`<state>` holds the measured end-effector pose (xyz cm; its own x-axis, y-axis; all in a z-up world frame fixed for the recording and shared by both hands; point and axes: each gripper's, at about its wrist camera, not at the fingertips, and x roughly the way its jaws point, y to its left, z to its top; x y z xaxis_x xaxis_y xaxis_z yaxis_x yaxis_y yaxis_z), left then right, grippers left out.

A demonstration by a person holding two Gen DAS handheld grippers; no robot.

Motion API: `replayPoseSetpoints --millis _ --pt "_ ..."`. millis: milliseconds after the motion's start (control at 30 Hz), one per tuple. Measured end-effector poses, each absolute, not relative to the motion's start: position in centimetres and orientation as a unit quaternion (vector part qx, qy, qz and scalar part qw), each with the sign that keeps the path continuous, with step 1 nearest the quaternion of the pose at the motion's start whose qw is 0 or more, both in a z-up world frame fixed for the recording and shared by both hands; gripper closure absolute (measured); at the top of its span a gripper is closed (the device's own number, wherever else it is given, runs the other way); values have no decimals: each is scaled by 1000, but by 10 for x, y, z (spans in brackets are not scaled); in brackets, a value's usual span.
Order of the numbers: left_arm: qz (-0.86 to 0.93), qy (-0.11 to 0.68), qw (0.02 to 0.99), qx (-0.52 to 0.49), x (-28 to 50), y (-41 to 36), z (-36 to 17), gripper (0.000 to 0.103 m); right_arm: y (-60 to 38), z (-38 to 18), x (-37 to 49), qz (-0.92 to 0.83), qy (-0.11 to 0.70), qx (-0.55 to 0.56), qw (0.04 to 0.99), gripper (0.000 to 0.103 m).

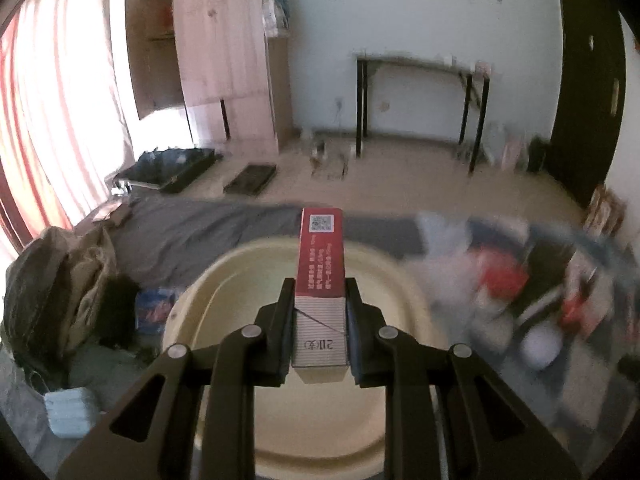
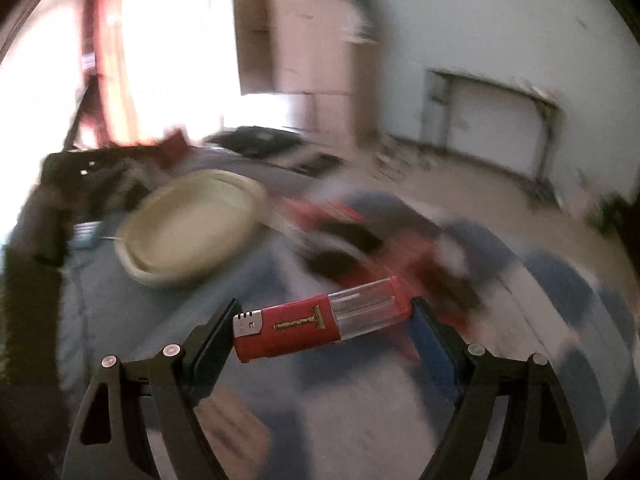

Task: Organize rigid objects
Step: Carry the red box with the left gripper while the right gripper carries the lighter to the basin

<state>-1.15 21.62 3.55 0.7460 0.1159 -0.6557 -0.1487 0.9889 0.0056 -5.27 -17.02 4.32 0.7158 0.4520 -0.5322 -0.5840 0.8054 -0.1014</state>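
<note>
Above the cream basin (image 1: 404,280), the left gripper (image 1: 319,322) is clamped tight on a red and white cigarette pack (image 1: 321,276), which juts toward twelve o'clock over the basin's hollow. In the right wrist view the same basin (image 2: 192,216) lies on the blue bedding (image 2: 100,300) at ten o'clock. The right gripper (image 2: 324,320) has its jaws spread wide, with a red lighter (image 2: 316,326) spanning the gap lengthwise, metal cap by the left finger, clear end by the right. Blurred red and dark items (image 2: 360,236) lie at one o'clock.
</note>
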Motion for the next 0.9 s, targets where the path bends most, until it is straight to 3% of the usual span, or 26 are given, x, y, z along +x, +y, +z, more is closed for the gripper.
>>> replayPoseSetpoints --millis 200,333,400,733,900 --pt "80 363 919 -132 15 280 -3 79 -19 24 -15 397 249 -223 855 20" --pt "76 388 909 -132 37 280 -24 79 44 -2 14 407 276 -266 829 20" --pt "108 407 901 -103 50 271 -33 79 61 -13 25 412 296 -269 819 20" --pt "113 427 886 -145 66 283 -58 79 112 -61 39 388 332 -323 797 19" --pt "121 430 885 -134 69 278 -59 79 114 -61 37 389 328 -324 798 19"
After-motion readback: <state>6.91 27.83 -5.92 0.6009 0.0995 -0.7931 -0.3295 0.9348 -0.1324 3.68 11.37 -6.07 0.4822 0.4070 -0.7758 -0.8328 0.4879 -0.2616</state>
